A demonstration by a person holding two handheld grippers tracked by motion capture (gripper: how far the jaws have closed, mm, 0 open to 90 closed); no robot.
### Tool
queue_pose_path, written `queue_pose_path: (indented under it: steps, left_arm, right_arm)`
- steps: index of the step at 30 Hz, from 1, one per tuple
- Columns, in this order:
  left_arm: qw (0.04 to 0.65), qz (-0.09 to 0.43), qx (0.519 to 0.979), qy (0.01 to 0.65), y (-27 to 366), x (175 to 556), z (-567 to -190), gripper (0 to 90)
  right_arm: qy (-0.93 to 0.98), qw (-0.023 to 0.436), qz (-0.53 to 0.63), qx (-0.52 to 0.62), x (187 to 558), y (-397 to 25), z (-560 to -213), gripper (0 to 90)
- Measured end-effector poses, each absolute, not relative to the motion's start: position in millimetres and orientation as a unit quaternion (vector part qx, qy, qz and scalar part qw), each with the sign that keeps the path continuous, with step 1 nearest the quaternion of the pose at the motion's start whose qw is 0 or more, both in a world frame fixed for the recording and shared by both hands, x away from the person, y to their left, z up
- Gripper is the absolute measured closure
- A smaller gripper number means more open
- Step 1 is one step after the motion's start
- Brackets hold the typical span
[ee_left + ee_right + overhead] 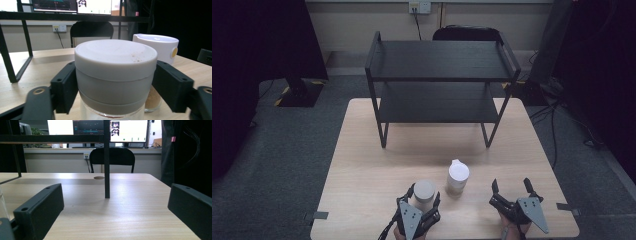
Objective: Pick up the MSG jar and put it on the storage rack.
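Observation:
A glass jar with a grey lid [424, 189] stands near the table's front edge, left of centre. My left gripper [424, 195] is shut on it; in the left gripper view both black pads [65, 87] press against the sides of the grey lid [115, 65]. Just behind it and to the right stands a white-lidded jar [458, 175], which holds brown powder [152, 100]. Right of that jar, my right gripper [511, 185] hovers over the table's front right part. It is open, and bare wood lies between its jaws [115, 202].
A black two-shelf rack [442, 60] stands on the far half of the wooden table [362, 165]; one of its legs [107, 170] rises straight ahead of the right gripper. A black chair [464, 32] and monitors sit beyond the table. Tape tabs mark the front corners.

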State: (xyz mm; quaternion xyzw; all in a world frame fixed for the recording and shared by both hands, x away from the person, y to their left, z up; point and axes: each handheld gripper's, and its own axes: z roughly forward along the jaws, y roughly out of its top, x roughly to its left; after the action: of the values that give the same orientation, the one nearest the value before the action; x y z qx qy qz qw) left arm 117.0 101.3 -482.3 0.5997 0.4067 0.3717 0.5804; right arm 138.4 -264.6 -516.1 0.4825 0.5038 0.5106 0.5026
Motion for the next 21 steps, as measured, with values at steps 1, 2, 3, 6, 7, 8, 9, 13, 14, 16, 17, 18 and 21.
queue_pose_path:
  steps: [1,2,3,6,7,8,9,13,14,16,17,18,21]
  left_arm:
    - [0.578,0.375,0.599,0.407,100.7,116.5,-482.4,30.1]
    - [0.577,0.378,0.598,0.408,100.5,116.3,-482.9,30.1]
    - [0.577,0.379,0.598,0.407,100.9,116.4,-483.5,32.4]
    - [0.576,0.378,0.601,0.405,102.7,117.3,-482.6,33.8]
    - [0.577,0.376,0.601,0.405,103.3,117.6,-482.5,33.9]
    - [0.578,0.376,0.601,0.404,103.7,117.8,-483.5,34.0]
    - [0.579,0.376,0.600,0.404,104.0,117.7,-484.1,34.1]
    - [0.581,0.377,0.597,0.405,103.2,117.3,-485.5,34.2]
    - [0.582,0.377,0.596,0.405,102.9,117.1,-485.7,34.2]
    - [0.579,0.379,0.598,0.405,102.0,116.5,-485.0,34.2]
    - [0.579,0.379,0.598,0.405,101.6,116.3,-484.8,34.2]
    - [0.579,0.379,0.598,0.405,101.8,116.3,-484.8,34.2]
    - [0.580,0.380,0.597,0.404,101.8,116.3,-485.3,34.2]
  right_arm:
    - [0.504,0.503,0.511,0.483,138.4,-264.6,-516.1,0.0]
    - [0.504,0.503,0.511,0.483,138.4,-264.6,-516.1,0.0]
    - [0.504,0.503,0.511,0.482,138.4,-264.6,-516.1,0.0]
    - [0.504,0.503,0.511,0.483,138.4,-264.6,-516.1,0.0]
    - [0.504,0.503,0.511,0.483,138.4,-264.6,-516.1,0.0]
    - [0.504,0.503,0.511,0.483,138.4,-264.6,-516.1,0.0]
    - [0.504,0.503,0.511,0.483,138.4,-264.6,-516.1,0.0]
    - [0.504,0.503,0.511,0.483,138.4,-264.6,-516.1,0.0]
    - [0.504,0.503,0.511,0.483,138.4,-264.6,-516.1,0.0]
    - [0.504,0.503,0.511,0.483,138.4,-264.6,-516.1,0.0]
    - [0.504,0.503,0.511,0.483,138.4,-264.6,-516.1,0.0]
    - [0.504,0.503,0.510,0.483,138.3,-264.4,-516.1,0.0]
    - [0.504,0.503,0.510,0.483,138.4,-264.5,-516.1,0.0]
